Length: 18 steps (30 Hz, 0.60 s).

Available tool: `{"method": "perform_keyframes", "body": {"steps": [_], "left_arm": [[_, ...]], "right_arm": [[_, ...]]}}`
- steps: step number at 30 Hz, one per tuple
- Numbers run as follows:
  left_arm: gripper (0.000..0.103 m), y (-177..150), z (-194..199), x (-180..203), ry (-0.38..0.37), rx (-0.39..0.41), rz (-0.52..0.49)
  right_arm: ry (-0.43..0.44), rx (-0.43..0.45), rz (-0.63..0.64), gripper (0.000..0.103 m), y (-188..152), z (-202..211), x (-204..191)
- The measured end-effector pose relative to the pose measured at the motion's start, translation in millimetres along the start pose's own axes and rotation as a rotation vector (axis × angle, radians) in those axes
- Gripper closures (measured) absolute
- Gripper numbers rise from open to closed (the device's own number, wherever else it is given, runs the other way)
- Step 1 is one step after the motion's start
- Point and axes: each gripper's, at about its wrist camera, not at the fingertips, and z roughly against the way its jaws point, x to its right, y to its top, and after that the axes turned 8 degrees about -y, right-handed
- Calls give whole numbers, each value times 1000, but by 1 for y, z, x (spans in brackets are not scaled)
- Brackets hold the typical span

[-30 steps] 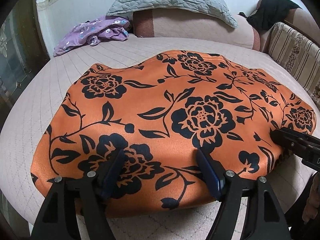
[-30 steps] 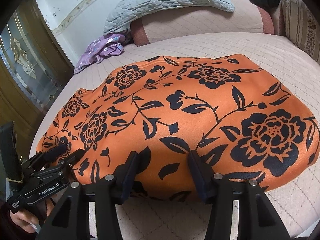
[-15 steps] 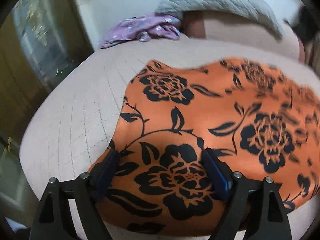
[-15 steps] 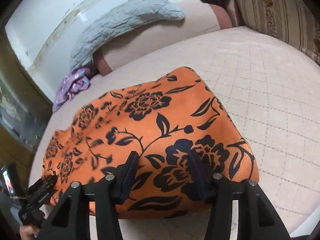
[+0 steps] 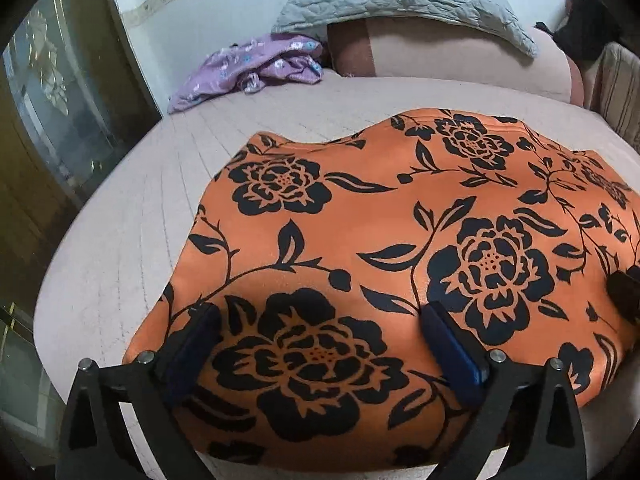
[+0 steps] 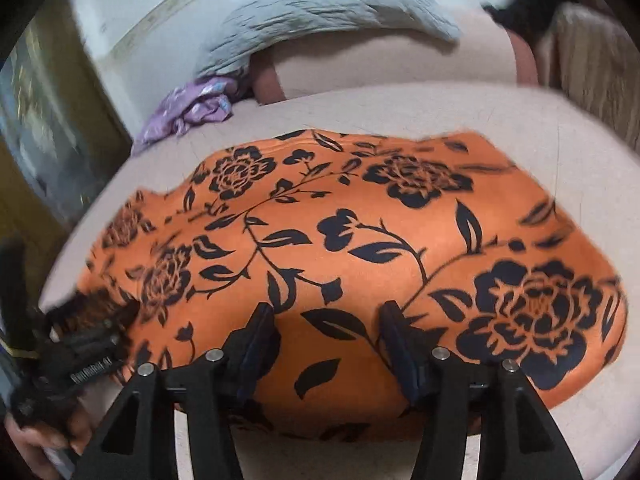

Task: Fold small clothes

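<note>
Left tongs (image 5: 316,344) opening wider, orange garment (image 5: 400,248) between

The left gripper (image 5: 320,328) has matte black plastic arms with triangular cut-outs, a round silver screw head at each joint, and two fingers (image 5: 452,344) faced with dark blue pads. The right gripper (image 6: 328,328) is built the same way: black arms, silver screws, dark blue pads on its fingers (image 6: 256,340). In the right wrist view the left gripper's black body carries small white lettering, blurred.
</note>
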Motion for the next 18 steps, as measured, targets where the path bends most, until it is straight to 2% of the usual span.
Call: {"method": "perform_keyframes", "body": {"steps": [4, 6, 8, 9, 11, 12, 15, 18], "left_arm": [[2, 1, -1, -1, -1, 0, 2], [2, 2, -3, -1, -4, 0, 6], [1, 0, -1, -2, -5, -1, 12], [1, 1, -2, -4, -5, 0, 12], [1, 1, -3, -3, -4, 2, 12], [0, 1, -3, -3, -2, 3, 12], [0, 0, -4, -3, -5, 4, 18], [0, 0, -3, -2, -6, 7, 16]], "right_arm": [[59, 41, -121, 45, 3, 12, 25], [-8, 129, -144, 45, 5, 26, 38], [-67, 172, -185, 44, 6, 33, 51], [-95, 167, -209, 44, 5, 32, 58], [-150, 65, -251, 43, 3, 12, 75], [-140, 35, -259, 43, 1, 4, 79], [-150, 61, -205, 40, 2, 8, 72], [-151, 62, -221, 39, 1, 7, 73]]}}
